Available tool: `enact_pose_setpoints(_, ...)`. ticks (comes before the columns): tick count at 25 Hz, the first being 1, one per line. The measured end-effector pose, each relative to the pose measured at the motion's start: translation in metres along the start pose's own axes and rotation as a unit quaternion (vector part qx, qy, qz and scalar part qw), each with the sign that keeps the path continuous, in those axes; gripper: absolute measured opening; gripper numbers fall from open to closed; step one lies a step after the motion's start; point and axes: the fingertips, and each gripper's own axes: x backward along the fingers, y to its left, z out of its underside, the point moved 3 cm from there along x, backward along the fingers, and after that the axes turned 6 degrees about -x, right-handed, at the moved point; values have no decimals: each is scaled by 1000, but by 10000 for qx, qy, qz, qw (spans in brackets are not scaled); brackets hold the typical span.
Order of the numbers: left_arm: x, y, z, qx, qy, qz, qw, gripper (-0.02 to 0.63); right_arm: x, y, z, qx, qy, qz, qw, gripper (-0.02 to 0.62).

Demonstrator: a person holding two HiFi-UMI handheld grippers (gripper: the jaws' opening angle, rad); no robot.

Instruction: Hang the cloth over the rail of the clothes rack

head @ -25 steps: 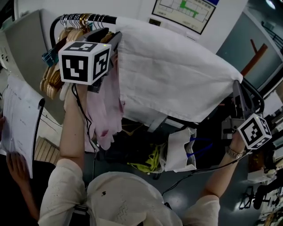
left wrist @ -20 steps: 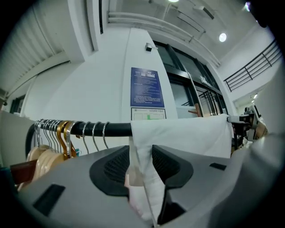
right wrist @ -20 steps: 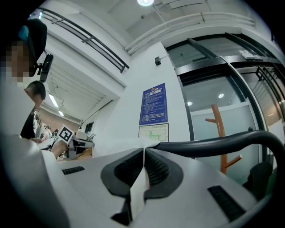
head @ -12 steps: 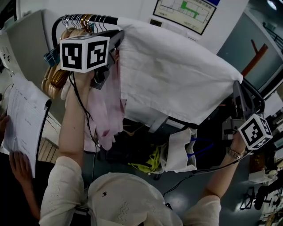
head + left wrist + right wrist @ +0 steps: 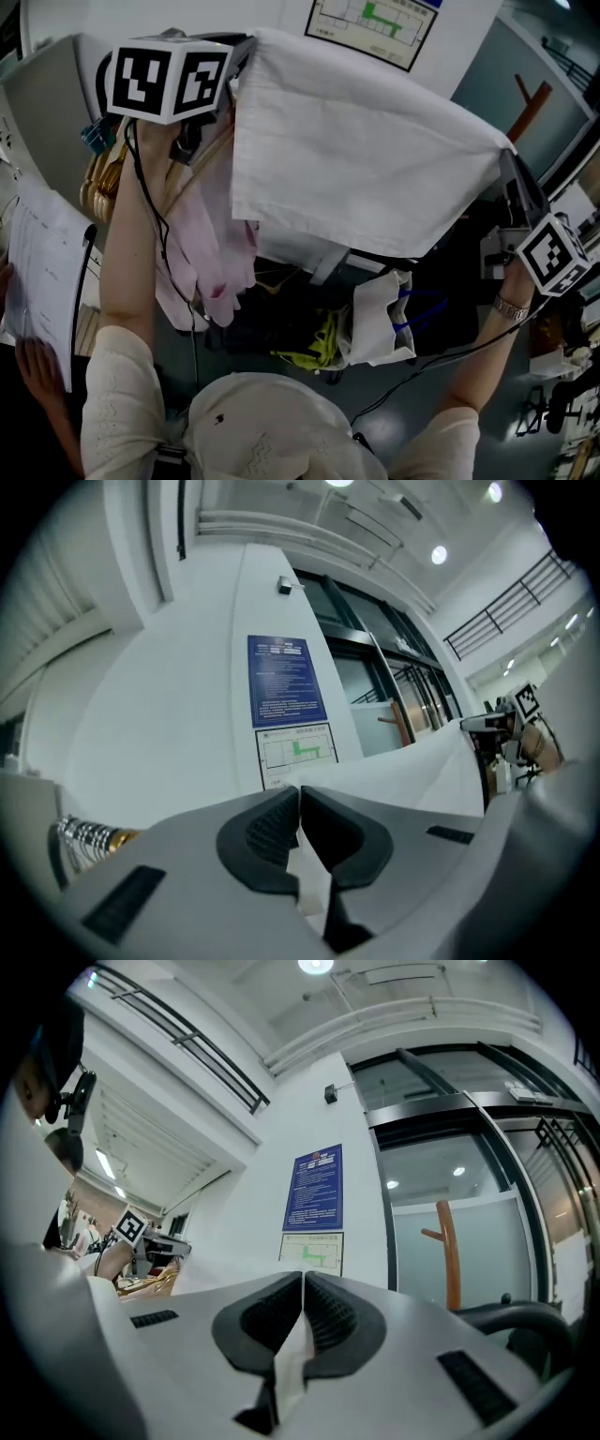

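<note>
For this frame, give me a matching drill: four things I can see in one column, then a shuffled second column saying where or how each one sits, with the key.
Column one
1. white cloth
2. pink garment
3. wooden hangers
4. blue notice

Column two
a. bunched together near the head view's left edge
b. fixed to the white wall
c. spread out, pinched by the left hand-held gripper and the right hand-held gripper
d. hanging limp below the cloth's left edge

Pairs: 1-c, 2-d, 3-a, 4-b
</note>
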Motion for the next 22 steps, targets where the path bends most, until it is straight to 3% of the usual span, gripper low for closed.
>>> enact_pose_setpoints(4,-11,-4,-9,-784,255,-351,9960,18,-8,-6,-3,21,94,237,9997,23)
enact_pose_setpoints(7,-22,-8,-5,-1414,469,-706,9863,20,-14,-10,-1,232,205,539,9981,23)
enact_pose_setpoints(12,-25,-14,1,-2274,456,-1504,9610,22,-16,-6,6,1001,314,927,9902,26)
enact_pose_setpoints(17,-23,-13,-2,-3067,741,-1968,9283,75,-16,0,6,2110,549,1366,9663,57)
enact_pose_setpoints(19,-21,-11,-5,-3297,860,-2107,9162,102,-15,-1,6,2199,579,1408,9636,65)
enact_pose_setpoints(22,-16,-6,-4,-3561,1080,-2277,8998,143,-10,-2,8,1970,651,1282,9698,72)
